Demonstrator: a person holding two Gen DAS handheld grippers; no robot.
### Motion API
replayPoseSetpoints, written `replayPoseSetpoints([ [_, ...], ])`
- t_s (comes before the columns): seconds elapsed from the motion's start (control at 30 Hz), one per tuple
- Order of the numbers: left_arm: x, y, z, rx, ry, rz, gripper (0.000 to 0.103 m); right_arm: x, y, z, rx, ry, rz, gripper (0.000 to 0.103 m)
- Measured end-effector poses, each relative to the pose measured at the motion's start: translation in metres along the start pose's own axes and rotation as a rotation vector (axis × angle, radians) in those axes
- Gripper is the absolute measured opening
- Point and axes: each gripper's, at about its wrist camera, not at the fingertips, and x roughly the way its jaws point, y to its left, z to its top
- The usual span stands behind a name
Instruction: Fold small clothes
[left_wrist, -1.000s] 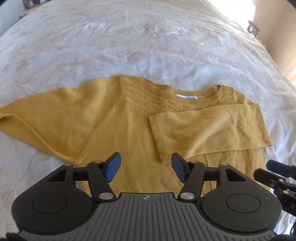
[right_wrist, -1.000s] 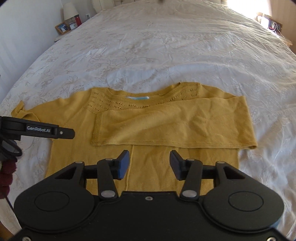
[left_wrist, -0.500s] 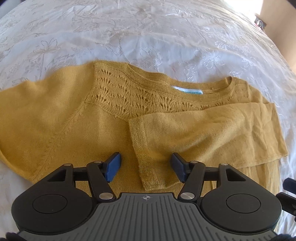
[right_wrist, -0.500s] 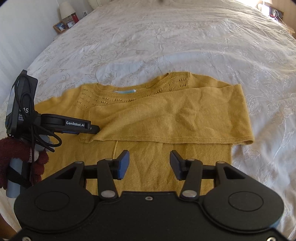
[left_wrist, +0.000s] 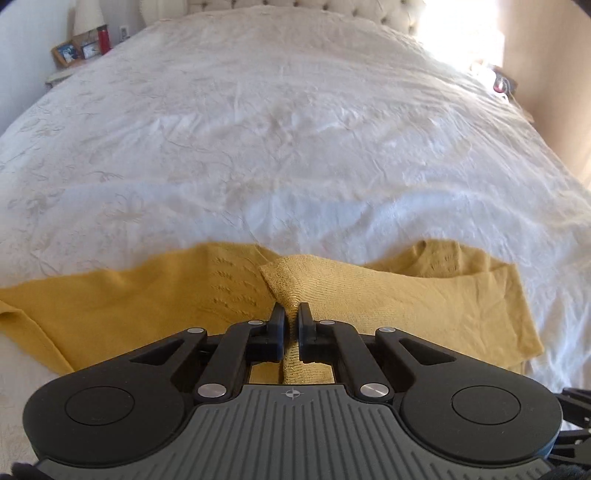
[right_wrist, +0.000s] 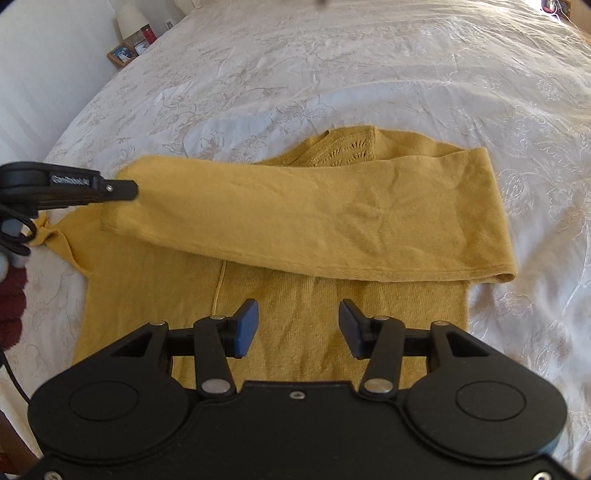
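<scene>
A mustard-yellow knit sweater (right_wrist: 295, 302) lies flat on the bed, its right sleeve (right_wrist: 332, 218) folded across the chest. My left gripper (left_wrist: 291, 314) is shut on that sleeve's cuff end (left_wrist: 295, 280) and lifts it slightly; it also shows in the right wrist view (right_wrist: 122, 188) at the sleeve's left end. My right gripper (right_wrist: 297, 328) is open and empty above the sweater's lower body. The left sleeve (left_wrist: 74, 299) lies spread out to the left.
The sweater rests on a white embroidered bedspread (left_wrist: 295, 147). A bedside table with a photo frame (right_wrist: 122, 54), a lamp and a red bottle stands at the far left. A tufted headboard (left_wrist: 295, 5) is at the far end.
My left gripper has moved down onto the folded sleeve's cuff and shut on it, lifting that end. My right gripper has stayed open above the sweater's body.
</scene>
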Motion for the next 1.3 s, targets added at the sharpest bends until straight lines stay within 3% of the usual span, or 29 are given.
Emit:
replayPoseSetpoints([
  [0.27, 0.043, 0.037, -0.002, -0.022, 0.105, 0.159, 0.006, 0.003, -0.01, 0.018, 0.017, -0.05, -0.015, 0.058],
  [0.43, 0.062, 0.046, -0.008, -0.015, 0.166, 0.199, 0.008, 0.019, -0.026, 0.033, 0.046, -0.065, -0.064, 0.06],
  [0.57, 0.079, 0.049, -0.012, -0.009, 0.212, 0.243, 0.012, 0.037, -0.051, 0.035, 0.114, -0.016, -0.119, 0.06],
  [0.7, 0.087, 0.06, -0.018, -0.044, 0.226, 0.229, 0.028, 0.049, -0.075, 0.031, 0.199, 0.049, -0.155, 0.06],
  [0.8, 0.079, 0.068, -0.021, -0.07, 0.22, 0.177, 0.041, 0.041, -0.079, 0.027, 0.221, 0.03, -0.148, 0.062],
  [0.9, 0.063, 0.073, -0.029, -0.115, 0.235, 0.148, 0.065, 0.026, -0.068, 0.024, 0.185, -0.016, -0.142, 0.076],
  [0.93, 0.055, 0.074, -0.034, -0.132, 0.235, 0.145, 0.069, 0.019, -0.064, 0.023, 0.175, -0.035, -0.129, 0.078],
  [1.0, 0.037, 0.076, -0.047, -0.156, 0.232, 0.144, 0.069, 0.008, -0.054, 0.02, 0.158, -0.055, -0.105, 0.079],
  [1.13, 0.001, 0.077, -0.075, -0.198, 0.234, 0.153, 0.075, -0.006, -0.029, 0.006, 0.114, -0.072, -0.031, 0.092],
  [1.3, -0.036, 0.099, -0.099, -0.262, 0.232, 0.183, 0.075, -0.008, 0.004, -0.017, 0.034, -0.024, 0.048, 0.092],
])
